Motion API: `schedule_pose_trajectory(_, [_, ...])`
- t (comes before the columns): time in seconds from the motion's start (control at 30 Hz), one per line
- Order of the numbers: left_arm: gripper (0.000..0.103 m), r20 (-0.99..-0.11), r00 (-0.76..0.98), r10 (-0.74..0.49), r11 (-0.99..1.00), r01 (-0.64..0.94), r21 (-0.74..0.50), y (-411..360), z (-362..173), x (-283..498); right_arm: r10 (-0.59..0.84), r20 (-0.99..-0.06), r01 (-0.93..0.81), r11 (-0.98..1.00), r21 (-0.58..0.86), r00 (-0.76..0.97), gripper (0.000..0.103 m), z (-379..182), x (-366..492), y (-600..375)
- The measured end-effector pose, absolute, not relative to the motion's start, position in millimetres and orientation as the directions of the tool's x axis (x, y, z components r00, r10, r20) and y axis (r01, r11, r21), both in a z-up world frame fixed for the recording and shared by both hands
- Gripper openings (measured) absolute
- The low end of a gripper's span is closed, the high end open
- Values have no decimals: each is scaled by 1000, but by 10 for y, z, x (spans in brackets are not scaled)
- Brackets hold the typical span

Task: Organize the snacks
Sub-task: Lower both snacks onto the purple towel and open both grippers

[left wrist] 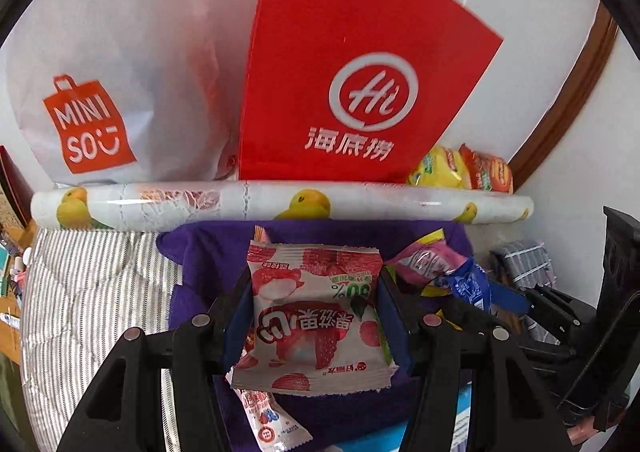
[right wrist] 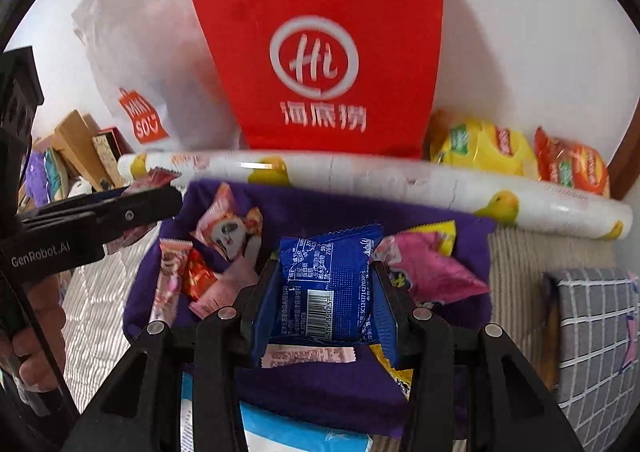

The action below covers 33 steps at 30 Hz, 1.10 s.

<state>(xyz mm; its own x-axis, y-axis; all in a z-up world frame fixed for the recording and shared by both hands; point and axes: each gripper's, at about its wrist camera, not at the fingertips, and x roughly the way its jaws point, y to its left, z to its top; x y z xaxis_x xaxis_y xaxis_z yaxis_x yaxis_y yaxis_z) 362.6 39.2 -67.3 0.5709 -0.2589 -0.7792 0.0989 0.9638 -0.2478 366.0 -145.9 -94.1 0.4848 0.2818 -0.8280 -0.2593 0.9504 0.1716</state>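
Both grippers hold snacks: my left gripper (left wrist: pixel 316 316) squeezes a strawberry snack pack (left wrist: pixel 314 316), my right gripper (right wrist: pixel 326 292) squeezes a blue snack pack (right wrist: pixel 328 284), over the purple cloth (right wrist: pixel 320 388) below the duck roll (right wrist: pixel 400 179).

Duck-print roll (left wrist: pixel 280 203) (lying flat) before red bag (left wrist: pixel 352 63), white bag (left wrist: pixel 120 63).
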Motion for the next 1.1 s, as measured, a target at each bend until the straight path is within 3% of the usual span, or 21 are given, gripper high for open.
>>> schedule_pose_trajectory(0.2, [55,-812,546,-206,978,85,-191,318,-859,3715,275,-860,-265,949,172,430,44,-1114,3727,-1464])
schedule_pose_trajectory(1.1, [55,-843,496,-209,978,81,-195,306,-1027,3794,242,-906,-268,951,152,347,45,-1507,3857,-1359])
